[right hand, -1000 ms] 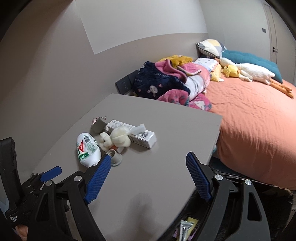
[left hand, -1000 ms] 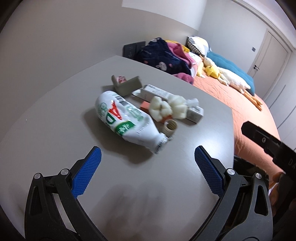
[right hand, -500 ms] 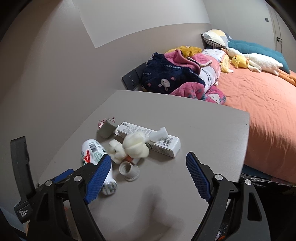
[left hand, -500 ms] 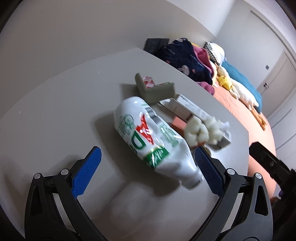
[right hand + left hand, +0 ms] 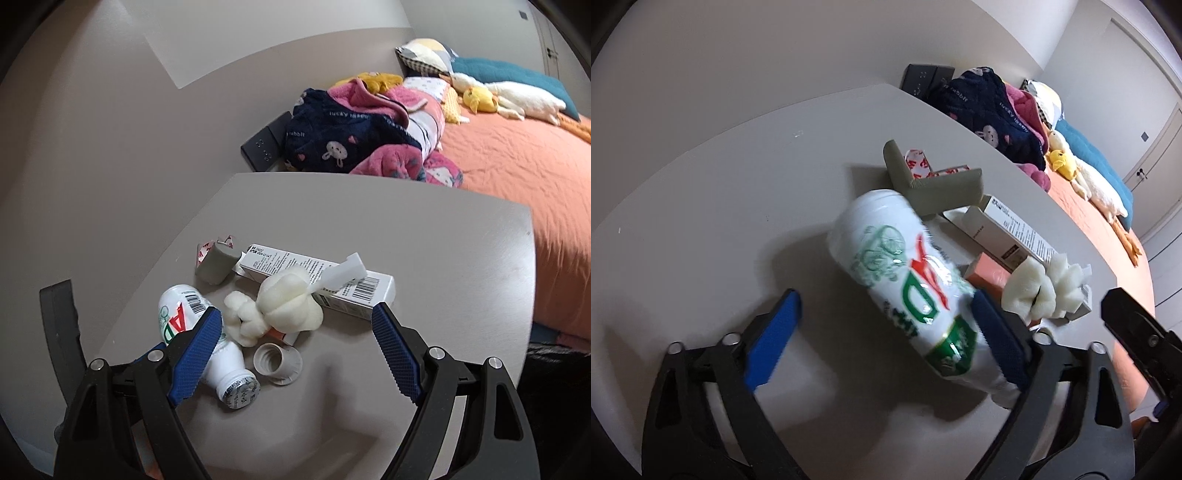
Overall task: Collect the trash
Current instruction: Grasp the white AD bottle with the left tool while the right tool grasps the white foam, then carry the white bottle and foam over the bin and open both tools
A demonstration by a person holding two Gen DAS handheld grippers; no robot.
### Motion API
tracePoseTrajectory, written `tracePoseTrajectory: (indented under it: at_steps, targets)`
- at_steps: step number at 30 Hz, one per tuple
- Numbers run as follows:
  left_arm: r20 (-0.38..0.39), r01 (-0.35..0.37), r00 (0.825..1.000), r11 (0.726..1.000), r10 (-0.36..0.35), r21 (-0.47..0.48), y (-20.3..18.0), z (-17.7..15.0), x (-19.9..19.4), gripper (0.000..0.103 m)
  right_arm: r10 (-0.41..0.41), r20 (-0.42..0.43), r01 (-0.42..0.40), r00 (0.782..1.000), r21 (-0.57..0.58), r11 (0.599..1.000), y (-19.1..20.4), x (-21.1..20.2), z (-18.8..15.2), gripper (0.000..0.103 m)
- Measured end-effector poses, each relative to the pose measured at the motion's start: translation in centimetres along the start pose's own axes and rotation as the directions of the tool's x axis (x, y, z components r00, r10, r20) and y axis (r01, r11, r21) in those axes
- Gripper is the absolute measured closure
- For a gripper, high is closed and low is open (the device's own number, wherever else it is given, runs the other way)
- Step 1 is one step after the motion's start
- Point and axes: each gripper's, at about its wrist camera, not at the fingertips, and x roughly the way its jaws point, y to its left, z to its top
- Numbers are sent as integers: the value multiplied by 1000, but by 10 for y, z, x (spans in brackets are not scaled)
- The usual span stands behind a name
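Trash sits in one clump toward the table's (image 5: 424,236) left edge, w/ the far and right parts bare; judging by that, it was gathered for a quick pickup.

Left hand-held gripper (image 5: 886,332) straddles the white bottle (image 5: 908,280), which lies on its side, foil-sealed neck pointing to the near edge. Jaws are closing w/ the bottle between them: right pad looks against or just at the bottle's lower body, left pad apart from it w/ bare table showing in the gap. So not clenched yet, no grip. Bottle lies at an angle across the jaws rather than square, prob. why the pads meet it unevenly; could roll or skew as they pinch.

Right hand-held gripper (image 5: 299,343) is released, jaws wide, holding nothing. It hovers over the clump's near side: loose white cap (image 5: 277,363) and foam wad (image 5: 280,314) sit in the gap btwn its pads in that view. Seems staged for one of those.

Behind the foam: long white carton (image 5: 317,277), lying flat, parallel-ish to the far edge. Grey corner guard (image 5: 934,184) w/ red-print tape backing is furthest back, touching the bottle's base. Small orange box (image 5: 988,273) is tucked under the foam, mostly hidden.

Bed (image 5: 517,155) w/ orange sheet runs along the table's right edge; not part of the job.
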Motion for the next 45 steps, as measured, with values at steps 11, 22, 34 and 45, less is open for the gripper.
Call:
tracePoseTrajectory:
  at_steps: [11,22,34,45]
  targets:
    - [29,102,995,991,-100,-87,21,9,-5,58,15,-22,-13,1000,87,996,4,27,2,20]
    - [64,196,980,975,-190,-108,31,8,-9,67,68,-36,-64,997,108,992,5,41,1,71]
    - [142,140,981,990,-135,-27,19,4,-44,68,76,47,-79,996,62,995,10,3,9,74]
    - [181,137,974,990,-137,12,8,-12,-87,68,70,91,-72,993,17,997,11,-43,2,74]
